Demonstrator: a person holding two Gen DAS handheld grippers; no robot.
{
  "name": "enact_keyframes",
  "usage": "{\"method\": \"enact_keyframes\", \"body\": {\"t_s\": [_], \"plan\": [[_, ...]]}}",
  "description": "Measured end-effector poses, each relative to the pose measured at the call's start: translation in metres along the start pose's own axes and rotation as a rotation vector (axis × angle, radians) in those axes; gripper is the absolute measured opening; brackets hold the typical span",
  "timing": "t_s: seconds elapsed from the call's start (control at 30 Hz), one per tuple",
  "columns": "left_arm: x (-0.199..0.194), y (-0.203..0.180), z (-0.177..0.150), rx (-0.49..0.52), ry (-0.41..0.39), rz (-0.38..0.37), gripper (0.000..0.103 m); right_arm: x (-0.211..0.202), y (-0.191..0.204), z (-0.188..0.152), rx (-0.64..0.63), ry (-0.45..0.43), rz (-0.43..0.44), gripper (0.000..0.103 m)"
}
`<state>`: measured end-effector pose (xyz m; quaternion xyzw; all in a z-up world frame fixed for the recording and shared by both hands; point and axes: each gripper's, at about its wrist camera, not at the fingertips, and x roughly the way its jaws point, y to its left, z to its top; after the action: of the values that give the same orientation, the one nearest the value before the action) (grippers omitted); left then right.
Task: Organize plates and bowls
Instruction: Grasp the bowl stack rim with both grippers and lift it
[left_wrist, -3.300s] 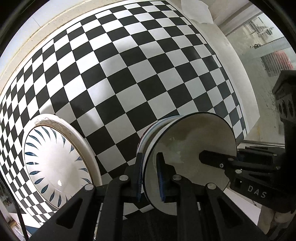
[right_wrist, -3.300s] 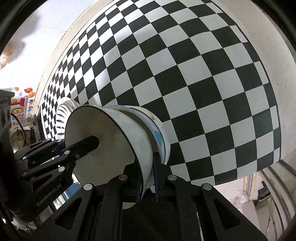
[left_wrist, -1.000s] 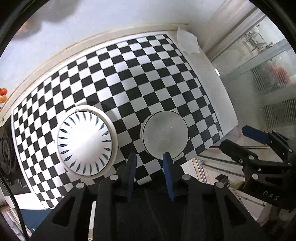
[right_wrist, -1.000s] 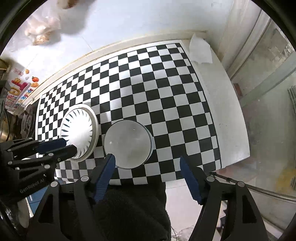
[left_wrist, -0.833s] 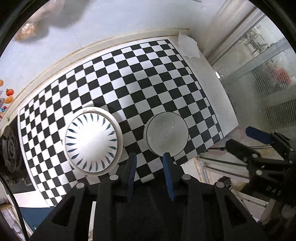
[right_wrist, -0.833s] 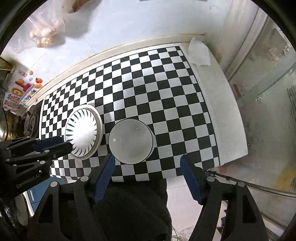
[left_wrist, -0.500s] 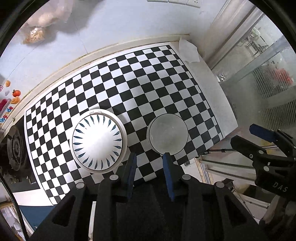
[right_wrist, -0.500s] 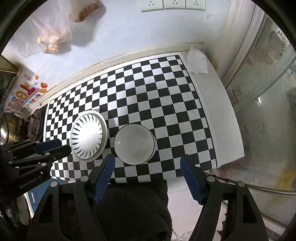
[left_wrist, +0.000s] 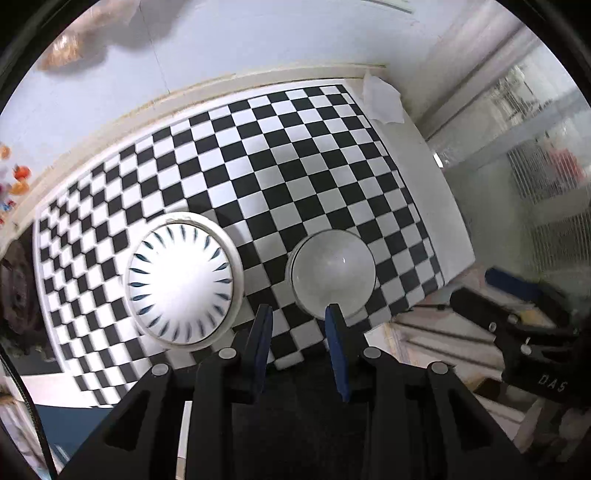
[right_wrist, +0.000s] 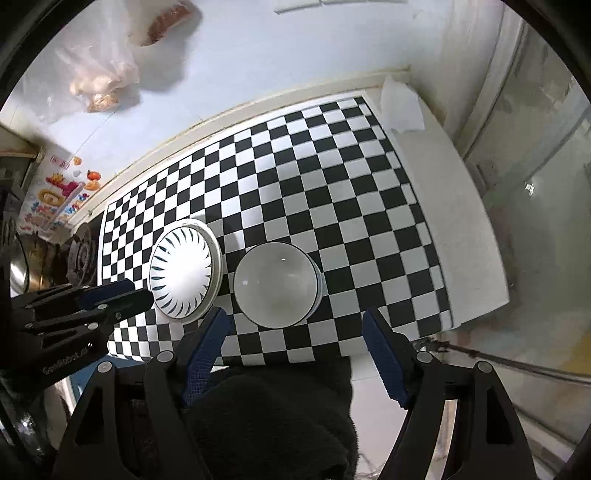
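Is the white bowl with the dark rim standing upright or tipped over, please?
Upright. The white bowl with the dark rim sits mouth-up on the checkered black-and-white mat, its empty interior showing; neither gripper touches it.

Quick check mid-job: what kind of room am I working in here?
Probably a home kitchen: a gas stove burner beside the checkered counter, bagged food hanging on the wall, and stacked bowls next to a plate.

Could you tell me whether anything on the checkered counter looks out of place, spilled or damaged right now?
Nothing stands out. The patterned plate lies flat on the checkered mat, and the stacked bowls sit upright beside it, apart from it. No spill or chip shows. A crumpled white tissue rests at the far corner.
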<state>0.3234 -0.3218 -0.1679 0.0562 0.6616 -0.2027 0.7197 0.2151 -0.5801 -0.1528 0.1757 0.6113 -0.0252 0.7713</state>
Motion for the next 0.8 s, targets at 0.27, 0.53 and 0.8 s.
{"method": "enact_keyframes", "body": {"t_s": [0.27,0.53,0.8], "plan": [[0.080,0.029,0.029,-0.146,0.101,-0.099,0.027,0.090,-0.042,0.012,0.105,0.085,0.086,0.079],[0.142,0.044,0.035,-0.212,0.225,-0.192,0.027,0.169,-0.072,0.012,0.217,0.196,0.193,0.079],[0.183,0.041,0.034,-0.236,0.310,-0.294,0.032,0.221,-0.076,0.008,0.268,0.264,0.296,0.079]]}}
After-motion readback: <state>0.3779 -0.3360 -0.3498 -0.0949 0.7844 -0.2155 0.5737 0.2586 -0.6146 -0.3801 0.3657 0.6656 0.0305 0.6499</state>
